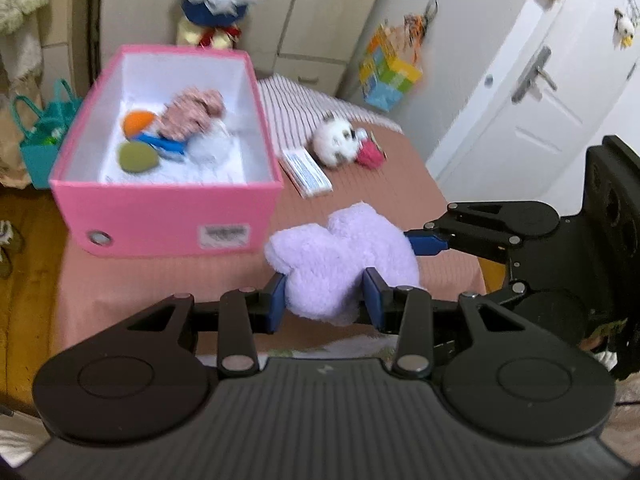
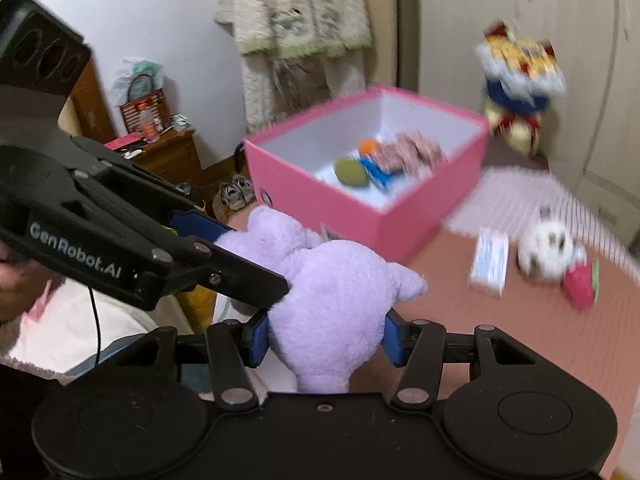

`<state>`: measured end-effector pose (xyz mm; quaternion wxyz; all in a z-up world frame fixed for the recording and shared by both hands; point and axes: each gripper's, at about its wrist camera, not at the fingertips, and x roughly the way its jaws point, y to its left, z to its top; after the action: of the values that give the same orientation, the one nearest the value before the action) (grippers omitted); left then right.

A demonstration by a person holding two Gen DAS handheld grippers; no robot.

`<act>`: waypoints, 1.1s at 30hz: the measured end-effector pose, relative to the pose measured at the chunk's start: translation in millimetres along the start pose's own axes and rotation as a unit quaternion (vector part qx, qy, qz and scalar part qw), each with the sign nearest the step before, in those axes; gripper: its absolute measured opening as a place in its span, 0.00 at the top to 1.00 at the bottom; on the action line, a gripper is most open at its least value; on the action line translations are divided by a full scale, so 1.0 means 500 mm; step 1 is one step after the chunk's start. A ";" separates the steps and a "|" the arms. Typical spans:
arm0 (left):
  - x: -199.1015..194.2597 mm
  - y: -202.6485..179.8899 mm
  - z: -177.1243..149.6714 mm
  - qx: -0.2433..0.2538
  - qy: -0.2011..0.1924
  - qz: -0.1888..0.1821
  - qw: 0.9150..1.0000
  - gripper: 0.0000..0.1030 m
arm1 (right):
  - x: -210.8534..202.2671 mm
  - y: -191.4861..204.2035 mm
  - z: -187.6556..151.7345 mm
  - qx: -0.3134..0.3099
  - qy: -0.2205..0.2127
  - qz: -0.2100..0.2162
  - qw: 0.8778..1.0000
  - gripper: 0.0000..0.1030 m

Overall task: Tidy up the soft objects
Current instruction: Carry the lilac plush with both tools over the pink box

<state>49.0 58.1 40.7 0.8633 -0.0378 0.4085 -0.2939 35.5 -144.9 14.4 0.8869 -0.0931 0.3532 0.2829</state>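
Observation:
A lilac plush toy (image 1: pixel 340 264) is held above the brown bed cover by both grippers. My left gripper (image 1: pixel 325 298) is shut on its near end; it also shows in the right wrist view (image 2: pixel 256 256). My right gripper (image 2: pixel 324 338) is shut on the plush (image 2: pixel 332 300) from the other side; its finger shows in the left wrist view (image 1: pixel 426 240). An open pink box (image 1: pixel 168 208) stands beyond the plush, holding several soft things (image 1: pixel 168 132). A white plush (image 1: pixel 334 142) and a pink plush (image 1: pixel 370 154) lie further back on the bed.
A flat white packet (image 1: pixel 306 172) lies beside the box. A striped sheet (image 1: pixel 304 100) covers the far bed. A blue and yellow plush (image 1: pixel 212 4) stands behind the box. A white door (image 1: pixel 540 92) is to the right. A teal bag (image 1: pixel 40 136) sits on the floor left.

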 end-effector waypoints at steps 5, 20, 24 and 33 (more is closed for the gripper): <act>-0.042 0.034 0.028 0.008 -0.053 0.022 0.998 0.62 | 0.004 0.028 0.064 -0.032 -0.037 -0.019 0.999 0.42; 0.041 0.209 0.146 -0.058 -0.069 0.008 0.996 0.63 | 0.154 -0.015 0.206 -0.008 -0.048 -0.030 0.998 0.41; 0.088 0.243 0.164 -0.078 -0.056 0.013 0.995 0.63 | 0.205 -0.032 0.224 -0.014 -0.030 -0.040 0.999 0.41; 0.159 0.295 0.173 -0.114 -0.034 0.020 0.993 0.63 | 0.292 -0.059 0.242 -0.021 0.016 -0.046 0.999 0.41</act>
<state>221.7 121.9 -1.3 0.8726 -0.1378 0.4101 -0.2267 207.8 -61.6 3.1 0.8911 -0.1326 0.3562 0.2479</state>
